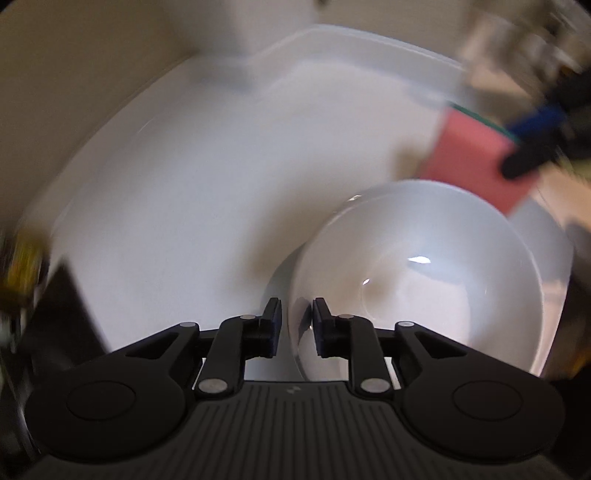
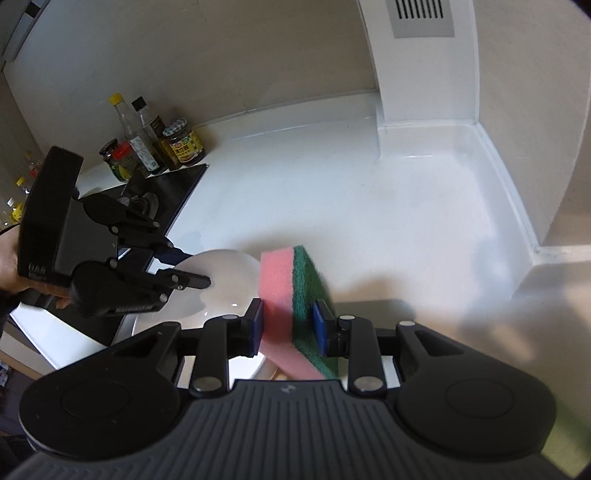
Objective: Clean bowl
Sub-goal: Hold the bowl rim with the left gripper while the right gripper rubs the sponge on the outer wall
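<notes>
White tabletop (image 2: 332, 177) with raised rim. Bottles and jars (image 2: 155, 147) stand grouped (upright) beside a black cooktop (image 2: 173, 192). Wall vent (image 2: 423, 16) above.

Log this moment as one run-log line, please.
left gripper: fingers straddle bowl rim, grip unclear | right gripper: shut on sponge | sponge above bowl, contact unclear

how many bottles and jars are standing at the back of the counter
4 clearly: a yellow-capped bottle, a black-capped bottle, a jar with a patterned lid and a dark jar, clustered by the wall. More blurred ones show at the far left edge; some may be hidden.
</notes>
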A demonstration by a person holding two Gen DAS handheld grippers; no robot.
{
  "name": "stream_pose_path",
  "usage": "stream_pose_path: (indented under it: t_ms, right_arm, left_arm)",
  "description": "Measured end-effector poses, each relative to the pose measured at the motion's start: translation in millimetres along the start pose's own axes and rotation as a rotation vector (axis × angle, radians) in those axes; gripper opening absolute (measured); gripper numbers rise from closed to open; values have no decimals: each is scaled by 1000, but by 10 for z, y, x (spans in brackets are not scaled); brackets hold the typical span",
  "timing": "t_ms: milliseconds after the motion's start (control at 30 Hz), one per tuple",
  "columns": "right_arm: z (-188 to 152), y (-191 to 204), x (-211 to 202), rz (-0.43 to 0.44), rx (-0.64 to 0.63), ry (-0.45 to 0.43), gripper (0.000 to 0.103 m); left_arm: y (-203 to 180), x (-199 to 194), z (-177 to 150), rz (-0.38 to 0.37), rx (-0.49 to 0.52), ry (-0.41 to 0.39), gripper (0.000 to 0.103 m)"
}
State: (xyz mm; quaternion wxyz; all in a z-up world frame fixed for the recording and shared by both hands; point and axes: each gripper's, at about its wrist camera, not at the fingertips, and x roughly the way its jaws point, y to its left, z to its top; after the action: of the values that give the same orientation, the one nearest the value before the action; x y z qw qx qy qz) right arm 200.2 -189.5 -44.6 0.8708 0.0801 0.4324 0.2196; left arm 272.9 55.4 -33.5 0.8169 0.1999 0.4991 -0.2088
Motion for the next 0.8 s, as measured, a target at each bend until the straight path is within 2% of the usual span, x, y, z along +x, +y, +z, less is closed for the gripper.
stream_pose_path:
  t_ms: [100, 133, 167, 267, 433, 467, 533, 600, 700, 800]
  right_arm:
    - [-95, -21, -72, 21, 27, -2, 24]
    - [-125, -25, -97, 27, 33, 0, 24]
    - [-155, -30, -122, 34, 40, 3, 24]
    - [-155, -42, -159, 42, 28, 24, 24]
    - [-29, -115, -86, 6, 42, 6, 24]
    - [0, -126, -60, -6, 44, -2, 24]
    - [36, -152, -31, -14, 57, -15, 24]
    - [16, -174, -31, -8, 75, -20, 24]
    - [-75, -188, -76, 10, 102, -30, 24]
    - [-177, -169, -140, 16, 118, -31, 24]
  left_arm:
    - [-26, -40, -167, -2, -24, -7, 23]
    - [-42, -43, -186, -2, -5, -16, 19]
    - [-75, -43, -196, -6, 45, -30, 16]
    - [-172, 22, -134, 3, 223, -60, 18]
    - [-228, 136, 51, -75, 478, -105, 20]
    - [-238, 152, 77, -79, 495, -109, 21]
    - [-165, 152, 110, -89, 445, -106, 20]
    - [-38, 114, 122, -84, 239, -82, 22]
    - [19, 15, -4, -58, 61, -77, 21]
    - [0, -8, -116, -59, 46, -94, 18]
